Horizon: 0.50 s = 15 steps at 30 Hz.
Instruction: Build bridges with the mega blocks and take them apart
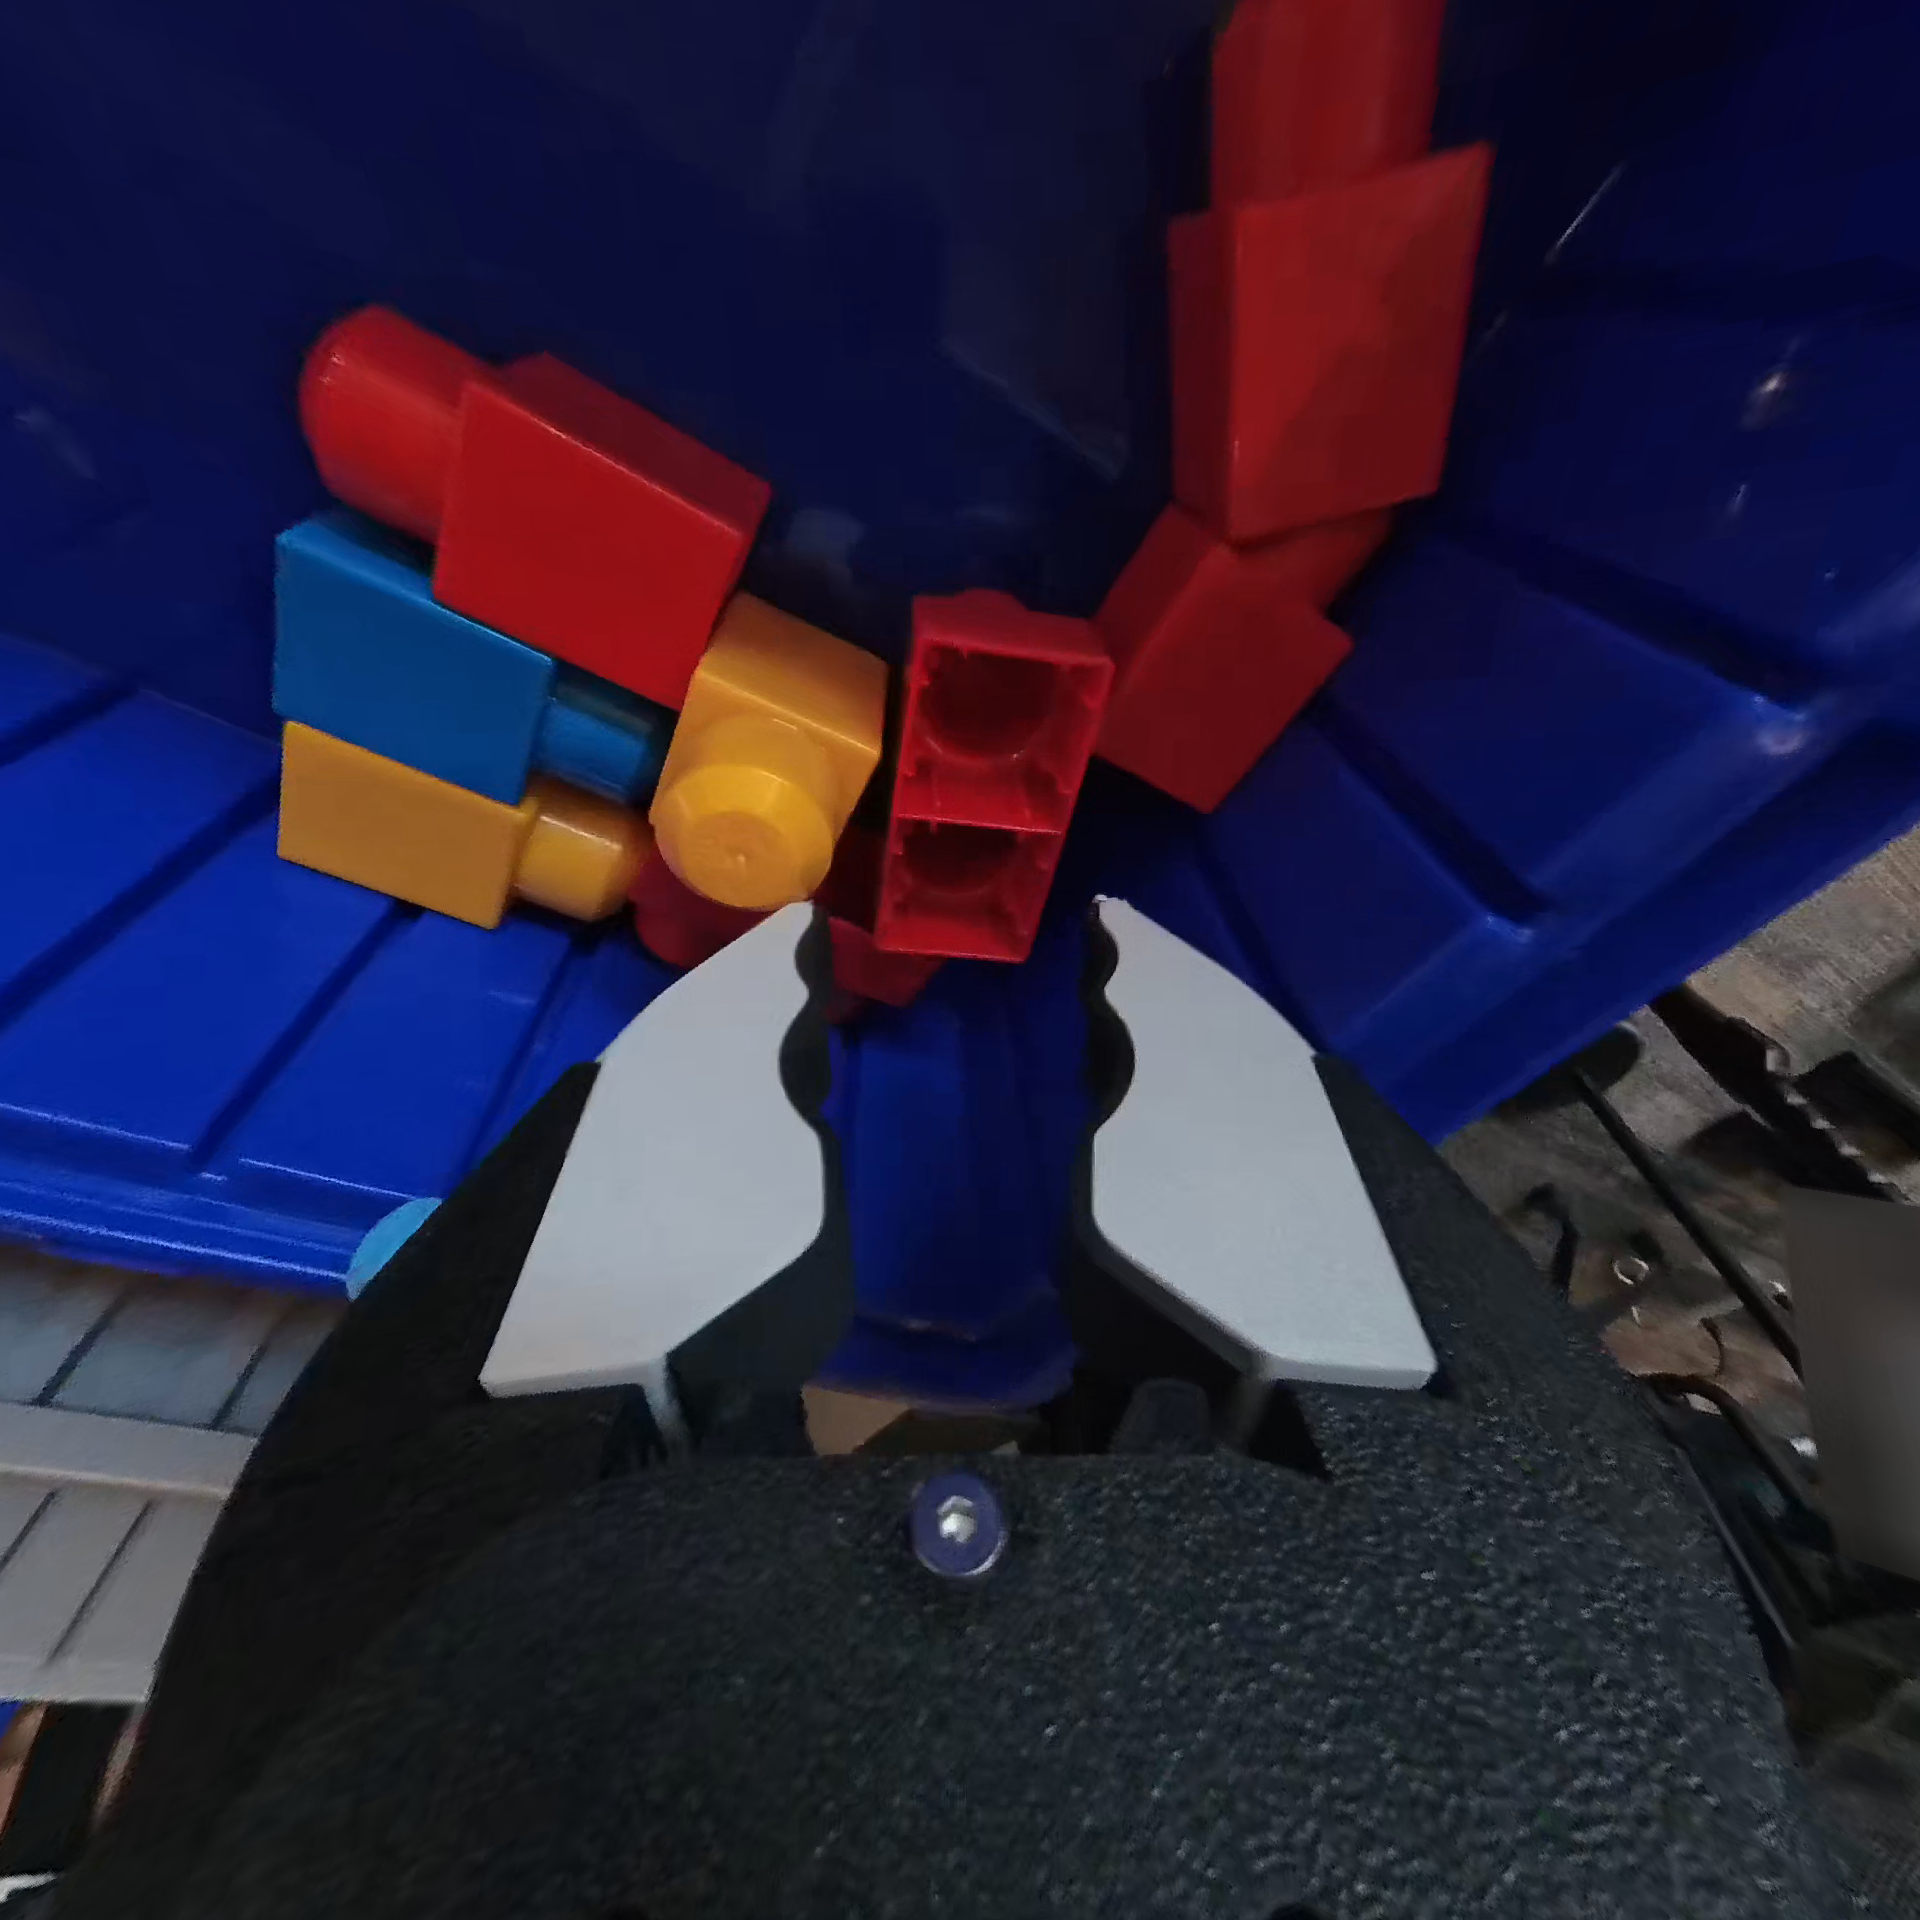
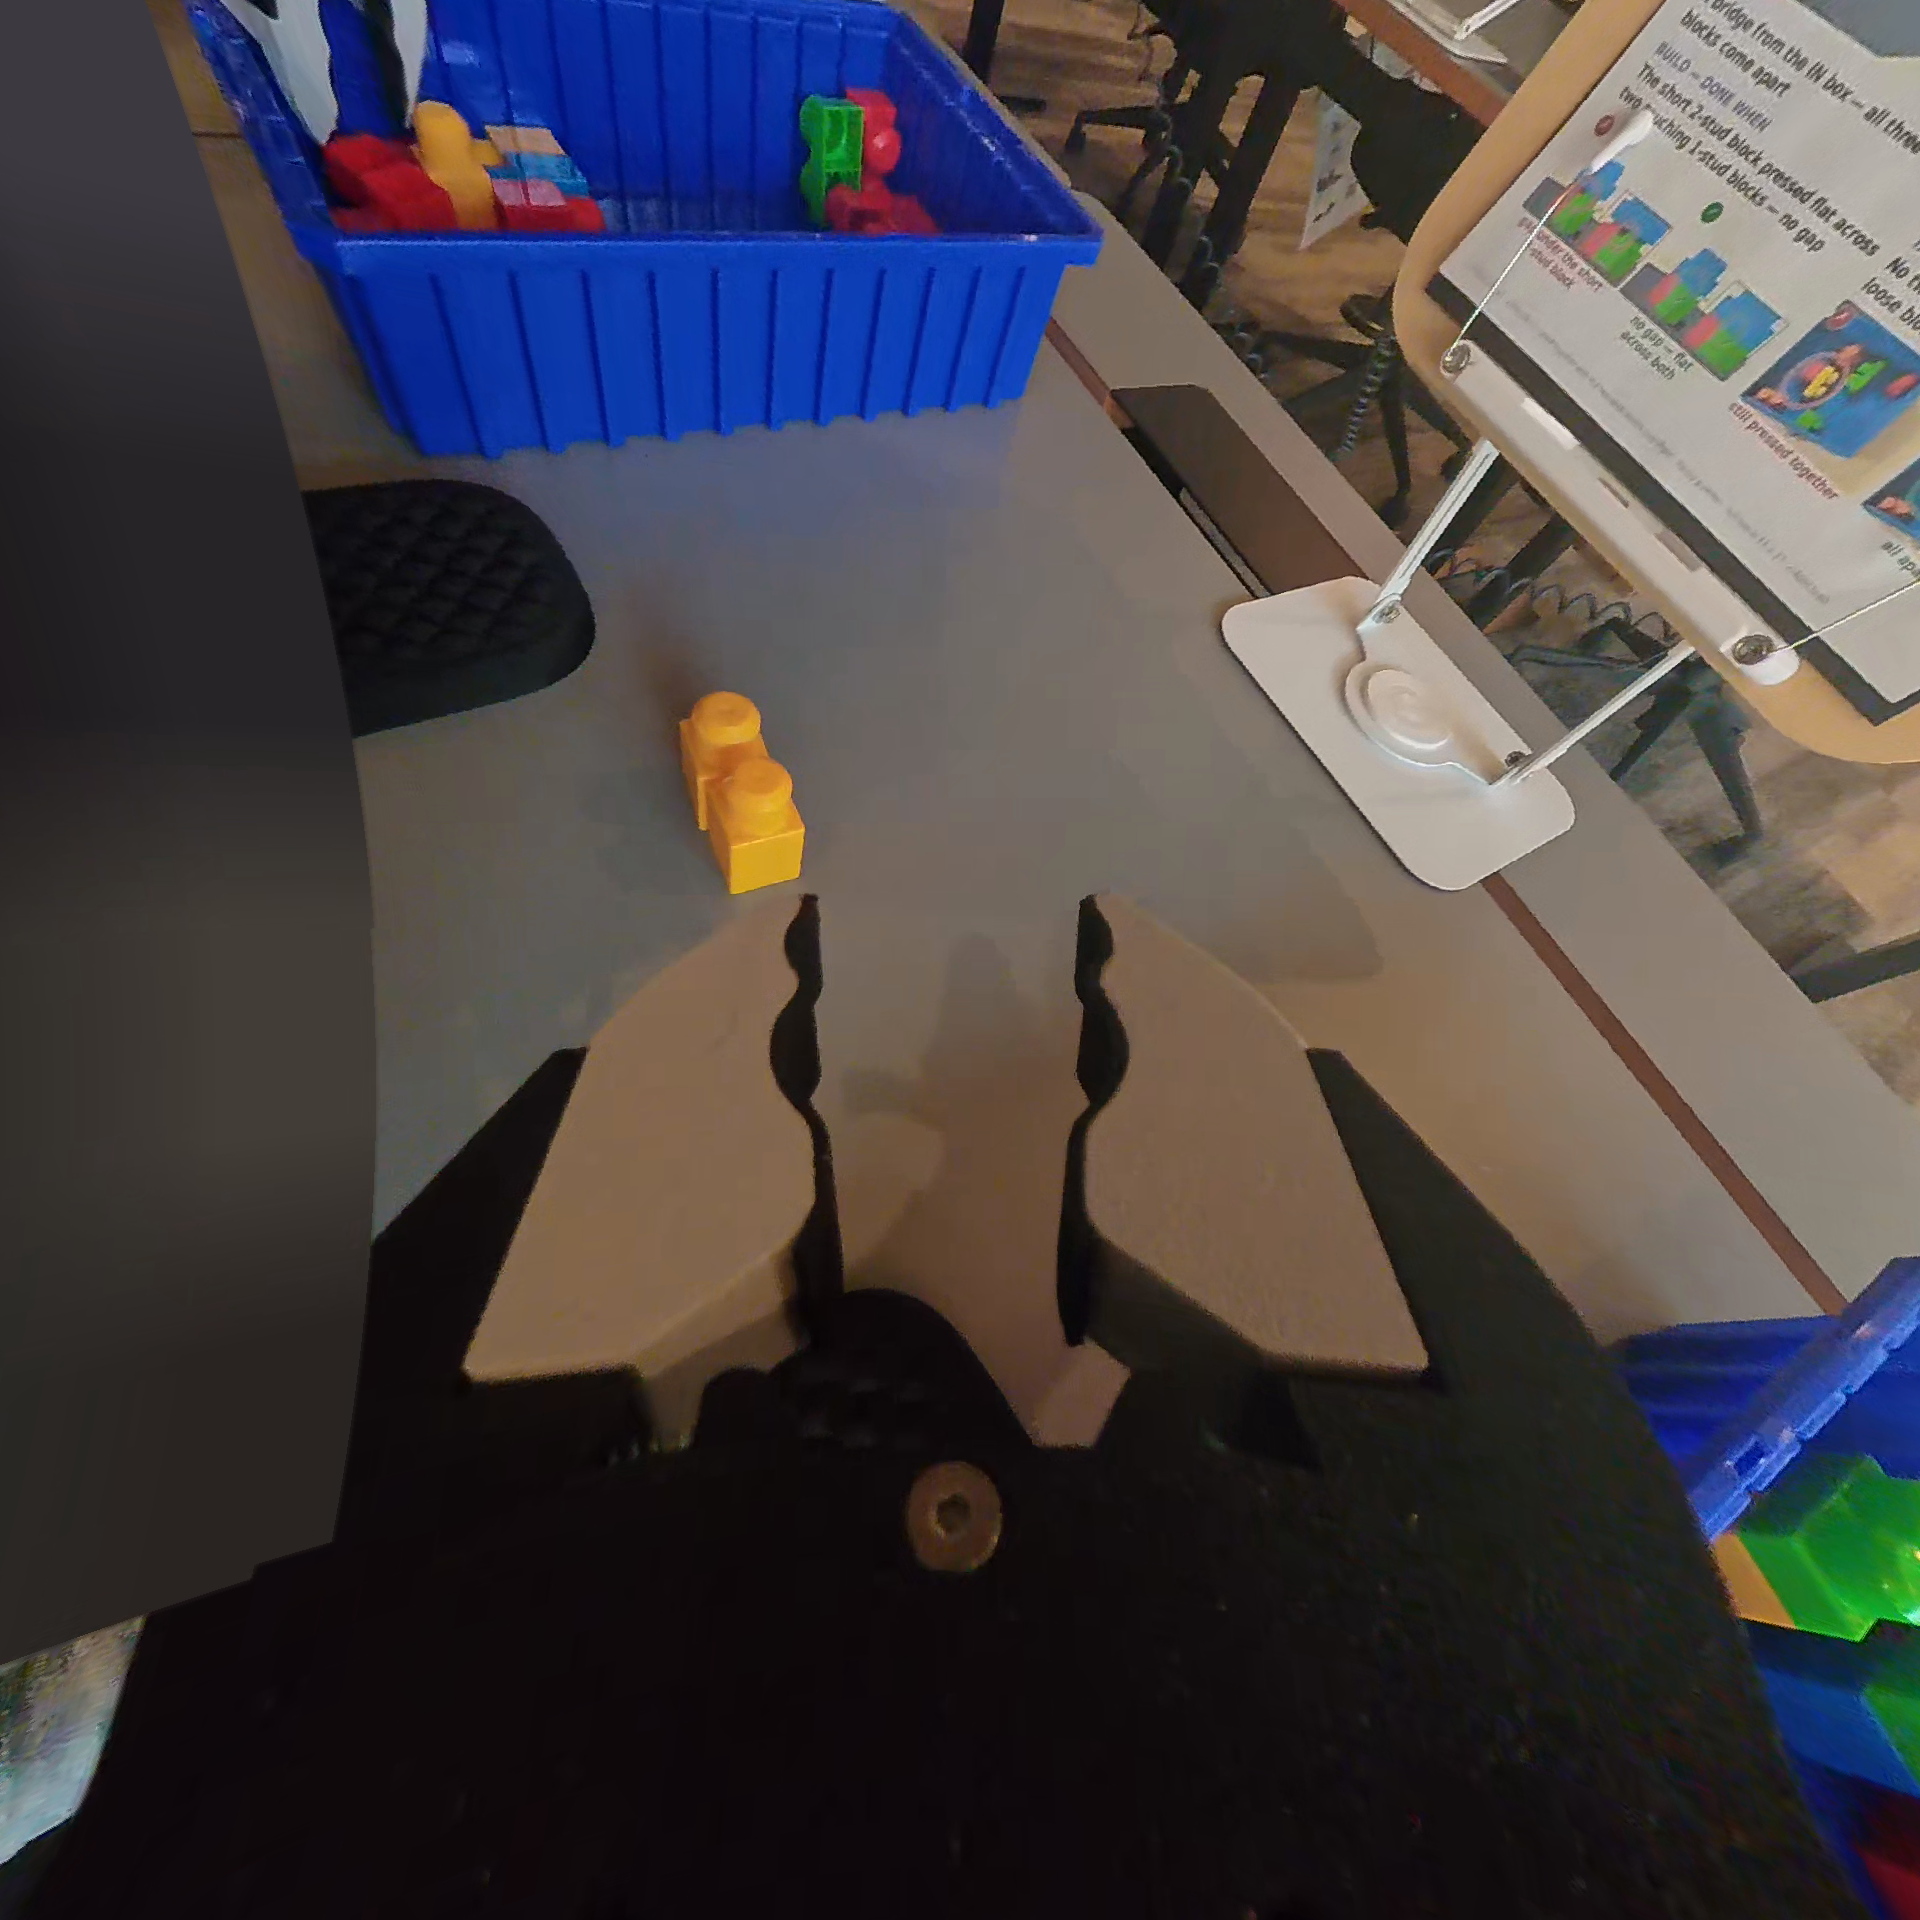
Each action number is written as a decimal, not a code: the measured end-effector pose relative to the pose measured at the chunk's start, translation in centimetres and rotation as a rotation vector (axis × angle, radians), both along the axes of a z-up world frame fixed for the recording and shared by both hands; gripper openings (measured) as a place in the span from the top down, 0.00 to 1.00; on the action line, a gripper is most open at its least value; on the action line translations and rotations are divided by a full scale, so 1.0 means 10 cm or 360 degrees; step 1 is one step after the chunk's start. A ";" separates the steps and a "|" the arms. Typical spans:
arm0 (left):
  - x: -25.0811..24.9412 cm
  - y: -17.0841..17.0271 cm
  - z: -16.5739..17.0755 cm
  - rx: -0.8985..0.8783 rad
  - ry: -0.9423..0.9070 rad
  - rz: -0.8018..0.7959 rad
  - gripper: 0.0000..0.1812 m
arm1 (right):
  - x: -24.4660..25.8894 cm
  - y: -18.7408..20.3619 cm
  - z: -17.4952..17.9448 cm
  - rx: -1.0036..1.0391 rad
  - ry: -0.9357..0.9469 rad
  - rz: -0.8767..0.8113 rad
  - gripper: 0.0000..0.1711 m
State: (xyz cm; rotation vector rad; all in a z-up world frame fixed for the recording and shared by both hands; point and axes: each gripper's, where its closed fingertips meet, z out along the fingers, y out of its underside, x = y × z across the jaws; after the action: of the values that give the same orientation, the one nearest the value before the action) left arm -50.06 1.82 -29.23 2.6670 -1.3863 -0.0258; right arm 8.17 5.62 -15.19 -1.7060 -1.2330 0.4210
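In the left wrist view my left gripper (image 1: 954,914) is open and empty inside a blue bin (image 1: 312,997). Just past its tips a red two-stud block (image 1: 992,774) shows its hollow underside. Left of it lie a yellow block (image 1: 774,764), a red block (image 1: 582,520), a blue block (image 1: 405,665) and another yellow block (image 1: 416,821); more red blocks (image 1: 1320,343) lean at the right. In the right wrist view my right gripper (image 2: 945,909) is open and empty above the grey table (image 2: 987,623). Two yellow one-stud blocks (image 2: 743,795) stand together just left of its tips.
The blue bin (image 2: 707,343) stands at the table's far left with several blocks and the left gripper (image 2: 343,62) in it. A black pad (image 2: 436,592) lies at the left. An instruction sheet on a white stand (image 2: 1403,717) is at the right. Another bin with blocks (image 2: 1829,1558) is at bottom right. My hands' fingertips stand some 60 cm from each other. The blue block (image 1: 405,665) sits 8 cm or so from the ends of my left fingers. It turns up in the right wrist view (image 2: 549,172) as well.
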 end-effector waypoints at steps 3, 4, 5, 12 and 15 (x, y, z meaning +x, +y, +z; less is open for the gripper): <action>-0.05 0.01 -0.03 -0.0062 0.0088 0.0022 0.70 | 0.00 0.02 0.02 0.0015 0.0004 -0.0002 0.73; -0.05 0.00 -0.04 -0.0085 0.0099 0.0016 0.70 | 0.00 0.02 0.04 0.0021 0.0008 0.0000 0.73; -0.04 0.00 -0.05 -0.0111 0.0106 0.0009 0.70 | 0.00 0.02 0.05 0.0027 0.0011 -0.0001 0.73; 0.02 0.01 -0.21 -0.0206 0.0125 0.0003 0.73 | 0.05 0.03 0.10 0.0059 0.0009 -0.0012 0.74; -0.02 0.01 -0.27 -0.0213 0.0164 -0.0020 0.74 | 0.06 0.02 0.11 0.0058 0.0014 -0.0007 0.74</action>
State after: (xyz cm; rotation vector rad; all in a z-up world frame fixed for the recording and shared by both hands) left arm -50.25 1.87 -31.91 2.5111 -1.3248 -0.0680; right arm 8.77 5.79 -14.06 -1.6741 -1.2233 0.4006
